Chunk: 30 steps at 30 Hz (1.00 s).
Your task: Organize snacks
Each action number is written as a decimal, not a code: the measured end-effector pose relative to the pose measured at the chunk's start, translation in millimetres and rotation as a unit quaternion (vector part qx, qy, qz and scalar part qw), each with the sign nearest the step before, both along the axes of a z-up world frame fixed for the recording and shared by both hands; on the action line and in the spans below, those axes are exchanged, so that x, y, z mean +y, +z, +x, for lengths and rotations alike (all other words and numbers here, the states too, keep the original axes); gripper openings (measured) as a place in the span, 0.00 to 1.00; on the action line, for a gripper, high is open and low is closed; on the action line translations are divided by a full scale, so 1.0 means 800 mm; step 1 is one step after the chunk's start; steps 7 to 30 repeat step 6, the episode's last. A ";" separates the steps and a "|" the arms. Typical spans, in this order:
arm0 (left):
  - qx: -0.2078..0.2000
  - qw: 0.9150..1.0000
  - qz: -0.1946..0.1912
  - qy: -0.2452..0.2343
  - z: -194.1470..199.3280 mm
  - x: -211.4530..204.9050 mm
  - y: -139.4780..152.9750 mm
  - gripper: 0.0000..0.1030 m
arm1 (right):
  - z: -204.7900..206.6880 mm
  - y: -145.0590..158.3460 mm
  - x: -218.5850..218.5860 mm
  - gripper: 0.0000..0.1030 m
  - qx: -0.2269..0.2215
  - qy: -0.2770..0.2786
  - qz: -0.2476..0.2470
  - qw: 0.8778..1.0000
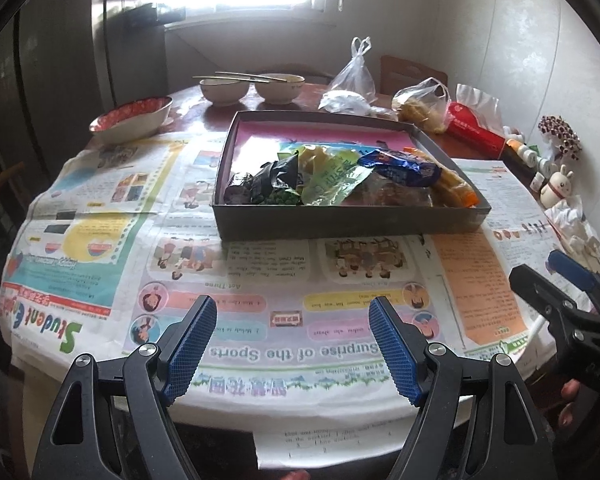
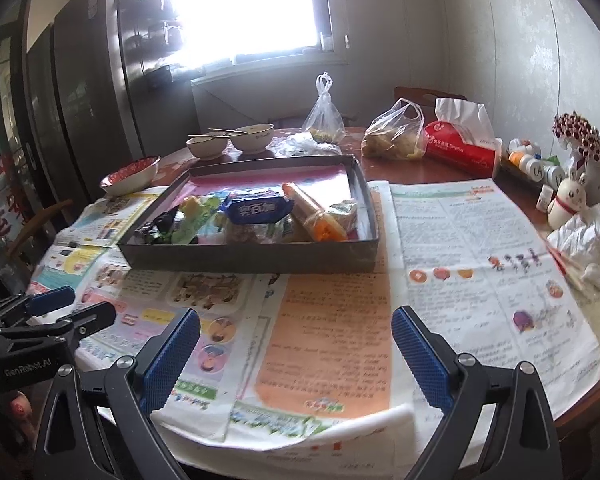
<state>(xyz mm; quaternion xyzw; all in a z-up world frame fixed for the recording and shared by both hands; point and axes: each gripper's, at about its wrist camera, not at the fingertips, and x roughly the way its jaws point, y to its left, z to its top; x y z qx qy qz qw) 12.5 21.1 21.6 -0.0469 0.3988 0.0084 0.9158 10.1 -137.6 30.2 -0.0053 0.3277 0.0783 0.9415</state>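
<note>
Snacks (image 1: pixel 340 176) heaped in tray (image 1: pixel 340 224); orange tube (image 2: pixel 314 212) seemingly lengthwise, near-to-far.

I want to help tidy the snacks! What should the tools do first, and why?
Probably move the right tool forward to the box and pick the blue packet off the top. Both tools are open and empty, hanging over the newspaper, and the snacks lie jumbled at the box's near end.
</note>
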 end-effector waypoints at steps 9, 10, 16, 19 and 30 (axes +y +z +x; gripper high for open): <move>-0.021 1.000 0.009 -0.005 0.019 0.009 0.005 0.77 | 0.028 0.013 -0.029 0.94 -0.016 -0.033 -0.003 0.999; -0.021 1.000 0.009 -0.005 0.019 0.009 0.005 0.77 | 0.028 0.013 -0.029 0.94 -0.016 -0.033 -0.003 0.999; -0.021 1.000 0.009 -0.005 0.019 0.009 0.005 0.77 | 0.028 0.013 -0.029 0.94 -0.016 -0.033 -0.003 0.999; -0.021 1.000 0.009 -0.005 0.019 0.009 0.005 0.77 | 0.028 0.013 -0.029 0.94 -0.016 -0.033 -0.003 0.999; -0.021 1.000 0.009 -0.005 0.019 0.009 0.005 0.77 | 0.028 0.013 -0.029 0.94 -0.016 -0.033 -0.003 0.999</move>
